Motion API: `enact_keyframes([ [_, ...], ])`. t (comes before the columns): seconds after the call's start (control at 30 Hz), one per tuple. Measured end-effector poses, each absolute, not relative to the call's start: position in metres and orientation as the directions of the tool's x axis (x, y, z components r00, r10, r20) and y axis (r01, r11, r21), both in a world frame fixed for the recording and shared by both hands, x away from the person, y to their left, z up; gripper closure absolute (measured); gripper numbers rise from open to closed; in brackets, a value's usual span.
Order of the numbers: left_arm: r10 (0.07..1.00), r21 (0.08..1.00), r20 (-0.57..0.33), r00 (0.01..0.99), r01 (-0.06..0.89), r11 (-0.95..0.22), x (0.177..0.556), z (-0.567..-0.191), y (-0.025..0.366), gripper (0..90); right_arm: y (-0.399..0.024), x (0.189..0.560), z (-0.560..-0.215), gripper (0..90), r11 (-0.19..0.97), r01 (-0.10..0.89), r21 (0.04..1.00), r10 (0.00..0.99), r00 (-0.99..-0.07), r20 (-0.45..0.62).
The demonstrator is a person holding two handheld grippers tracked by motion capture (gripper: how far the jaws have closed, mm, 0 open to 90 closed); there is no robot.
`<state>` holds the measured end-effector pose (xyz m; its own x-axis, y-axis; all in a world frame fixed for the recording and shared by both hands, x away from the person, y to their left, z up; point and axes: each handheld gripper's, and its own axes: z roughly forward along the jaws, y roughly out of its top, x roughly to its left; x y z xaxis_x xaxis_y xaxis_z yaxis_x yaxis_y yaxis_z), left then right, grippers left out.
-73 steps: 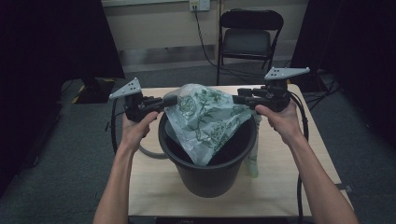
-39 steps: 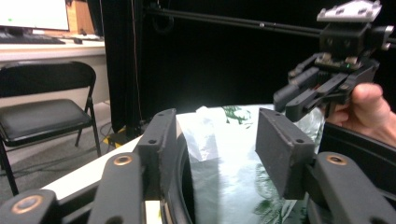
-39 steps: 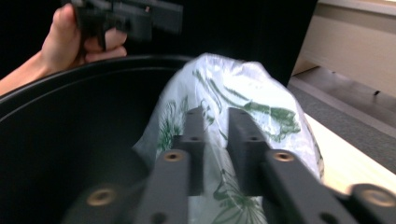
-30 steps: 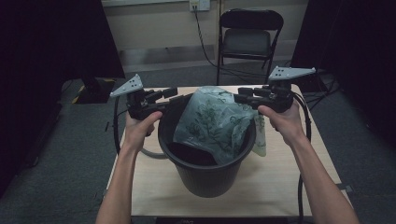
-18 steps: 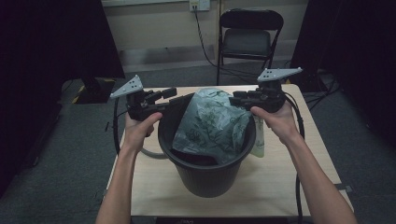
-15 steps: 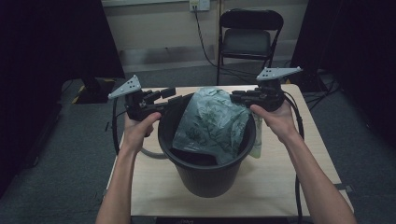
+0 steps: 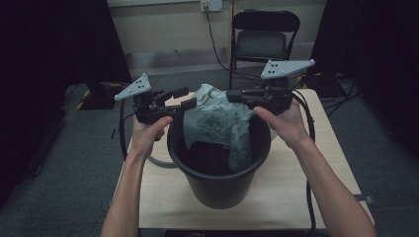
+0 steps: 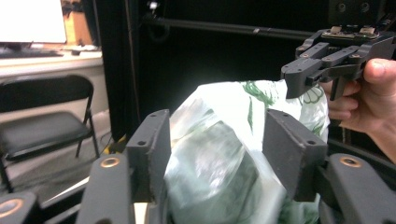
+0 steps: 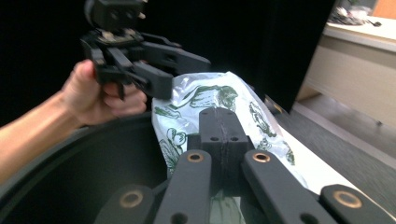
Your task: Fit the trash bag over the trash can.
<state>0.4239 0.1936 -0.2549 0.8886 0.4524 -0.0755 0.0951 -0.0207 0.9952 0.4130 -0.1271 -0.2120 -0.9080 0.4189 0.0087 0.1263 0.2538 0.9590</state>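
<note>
A black bucket (image 7: 217,197) stands on the table with a thin white plastic bag (image 7: 217,123) printed in green bunched inside it and rising over the rim. My right gripper (image 7: 231,95) is over the far right rim, its jaws having just been closing, and is now shut on the bag's upper film (image 9: 210,93). My left gripper (image 7: 187,98) is at the far left rim; its jaws have just been opening. In the left gripper view the bag (image 8: 219,177) lies between and beyond the spread jaws of the left gripper (image 8: 215,140), and the pads do not press on it.
The bucket takes up the middle of a light wooden table (image 7: 316,197). A grey cable loop (image 7: 158,163) lies left of the bucket. A black folding chair (image 7: 264,39) stands behind the table against the wall. Dark curtains hang on both sides.
The right gripper closed its jaws and rose a little, moving inward over the bag. The bag's top is drawn up toward it. The left jaws stand wider; that hand stayed put.
</note>
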Motion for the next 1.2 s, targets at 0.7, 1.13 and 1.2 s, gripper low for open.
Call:
enact_keyframes([
  [0.7,0.447,0.987,-0.083,0.891,0.134,-0.083,0.429,-0.275,0.2,78.9,-0.166,0.439,-0.233,74.8,0.166,0.214,0.963,0.511,-0.854,0.102],
  [1.13,0.47,0.987,-0.092,0.878,0.143,-0.074,0.431,-0.274,0.199,60.7,-0.157,0.461,-0.26,61.2,0.295,0.345,0.891,0.543,-0.828,0.14],
  [1.2,0.474,0.986,-0.096,0.876,0.147,-0.074,0.431,-0.274,0.199,59.0,-0.156,0.462,-0.262,64.1,0.309,0.352,0.884,0.539,-0.83,0.143],
])
